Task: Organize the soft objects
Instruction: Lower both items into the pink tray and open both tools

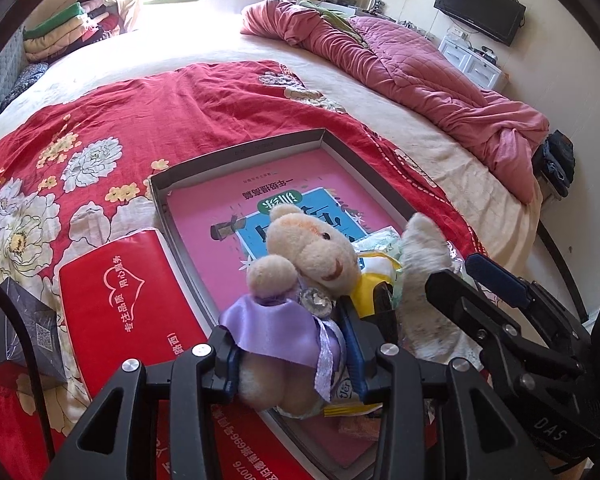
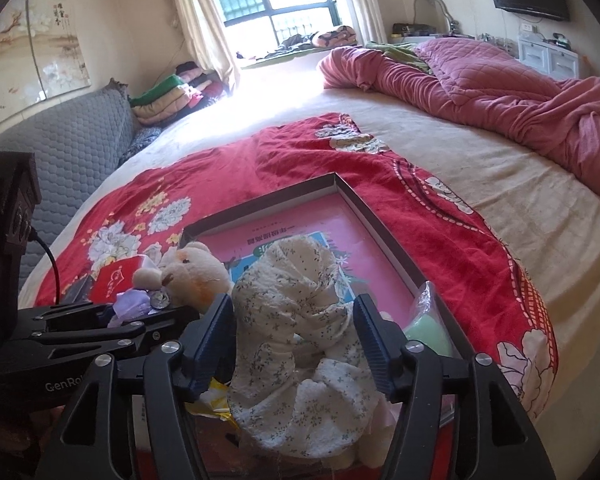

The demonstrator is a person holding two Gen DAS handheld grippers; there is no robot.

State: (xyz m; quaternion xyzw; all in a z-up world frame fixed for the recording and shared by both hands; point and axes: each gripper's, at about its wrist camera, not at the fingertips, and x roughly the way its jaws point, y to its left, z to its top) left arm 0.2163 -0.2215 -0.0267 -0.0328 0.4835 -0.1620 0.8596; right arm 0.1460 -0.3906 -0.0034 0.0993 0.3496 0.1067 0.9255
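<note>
A beige teddy bear point(image 1: 312, 252) in a purple satin dress stands at the near edge of a shallow grey box point(image 1: 236, 152) on the bed. My left gripper point(image 1: 292, 356) is shut on its lower body, with both blue pads pressing the plush. A white floral cloth point(image 2: 300, 320) stands bunched in the box point(image 2: 260, 200), over a pink book point(image 2: 364, 240). My right gripper point(image 2: 294, 336) is open around the cloth, with a gap at the right pad. In the left wrist view the cloth point(image 1: 424, 280) is beside the bear, with the right gripper point(image 1: 456, 280) against it.
A red tissue pack point(image 1: 116, 300) and a dark carton point(image 1: 16, 332) lie left of the box on a red floral blanket point(image 1: 140, 112). A yellow packet point(image 1: 372, 280) and a bagged green item point(image 2: 424, 328) sit in the box. A pink quilt point(image 2: 500, 92) is heaped far right.
</note>
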